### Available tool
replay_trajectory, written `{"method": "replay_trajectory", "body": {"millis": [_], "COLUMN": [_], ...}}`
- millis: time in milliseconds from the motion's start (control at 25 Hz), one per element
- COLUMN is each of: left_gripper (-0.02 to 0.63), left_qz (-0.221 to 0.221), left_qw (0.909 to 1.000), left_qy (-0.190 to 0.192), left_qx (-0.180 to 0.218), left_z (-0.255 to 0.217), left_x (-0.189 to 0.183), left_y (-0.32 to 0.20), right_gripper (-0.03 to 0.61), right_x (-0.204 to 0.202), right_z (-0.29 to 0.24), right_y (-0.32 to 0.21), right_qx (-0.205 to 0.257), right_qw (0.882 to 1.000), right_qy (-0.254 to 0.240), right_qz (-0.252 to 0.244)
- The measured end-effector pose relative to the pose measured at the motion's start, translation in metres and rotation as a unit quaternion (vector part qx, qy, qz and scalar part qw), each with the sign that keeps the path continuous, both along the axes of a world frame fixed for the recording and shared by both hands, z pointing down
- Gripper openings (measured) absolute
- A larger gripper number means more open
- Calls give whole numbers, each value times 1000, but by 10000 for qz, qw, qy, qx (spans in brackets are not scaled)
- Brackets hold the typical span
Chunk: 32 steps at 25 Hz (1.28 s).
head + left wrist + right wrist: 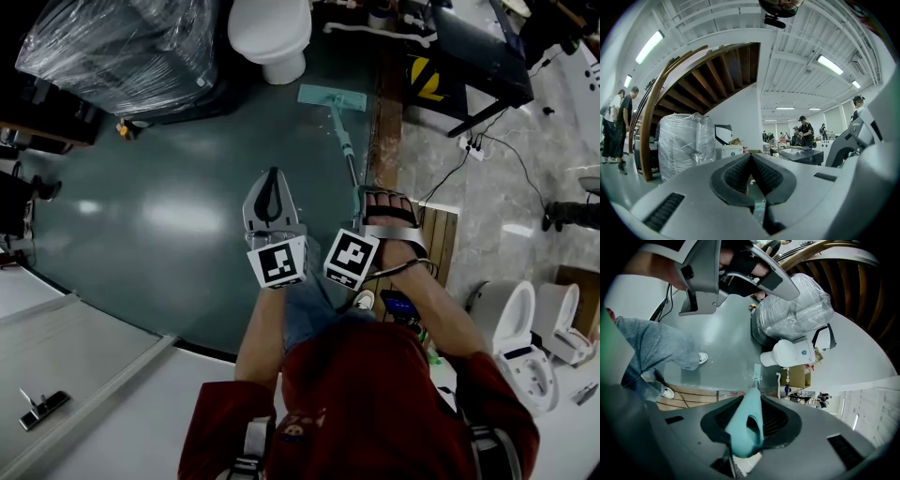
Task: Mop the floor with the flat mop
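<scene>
Right gripper view: right tongs (753,414) clenched on the teal handle end of the flat mop (749,425); head view doesn't show that grasp. Left gripper view: left tongs (751,157) pressed together, nothing between them. Head view: mop pad (333,97) flat on green floor (169,216) at 12 o'clock; toilet (272,33) just beyond pad at 11; plastic-wrapped bundle (122,47) at 10; wooden strip (386,122) alongside handle at 1.

Head view, steeply downward, shares flat mop (343,141) with right gripper view.
</scene>
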<state>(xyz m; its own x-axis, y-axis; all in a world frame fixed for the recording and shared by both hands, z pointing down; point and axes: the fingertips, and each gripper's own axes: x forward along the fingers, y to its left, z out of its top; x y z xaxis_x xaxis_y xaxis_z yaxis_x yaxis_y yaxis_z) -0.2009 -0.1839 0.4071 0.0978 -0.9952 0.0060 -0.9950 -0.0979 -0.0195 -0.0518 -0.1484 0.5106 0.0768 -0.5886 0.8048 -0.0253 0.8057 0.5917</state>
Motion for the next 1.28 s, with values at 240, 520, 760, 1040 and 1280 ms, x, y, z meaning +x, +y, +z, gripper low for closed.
{"method": "replay_trajectory", "body": {"millis": [240, 520, 760, 1040, 1280], "left_gripper": [15, 15, 15, 15, 15], "left_qz": [58, 44, 75, 62, 70], "left_qw": [10000, 10000, 9999, 10000, 10000], "left_qy": [15, -57, -22, 30, 26], "left_qx": [25, 29, 64, 19, 9], "left_z": [5, 11, 16, 27, 36], "left_x": [-6, -20, -24, -28, -32], "left_y": [-32, -64, -87, -104, -118], "right_gripper": [117, 118, 117, 118, 118], "right_x": [-6, -11, -18, -20, -23], "right_z": [13, 25, 28, 39, 47], "right_y": [-33, -64, -87, -106, -120], "right_qx": [-10, 19, 52, 131, 193], "right_qw": [10000, 9999, 9999, 9999, 9998], "right_qy": [81, 152, 127, 47, 78], "right_qz": [27, 70, 69, -27, -69]}}
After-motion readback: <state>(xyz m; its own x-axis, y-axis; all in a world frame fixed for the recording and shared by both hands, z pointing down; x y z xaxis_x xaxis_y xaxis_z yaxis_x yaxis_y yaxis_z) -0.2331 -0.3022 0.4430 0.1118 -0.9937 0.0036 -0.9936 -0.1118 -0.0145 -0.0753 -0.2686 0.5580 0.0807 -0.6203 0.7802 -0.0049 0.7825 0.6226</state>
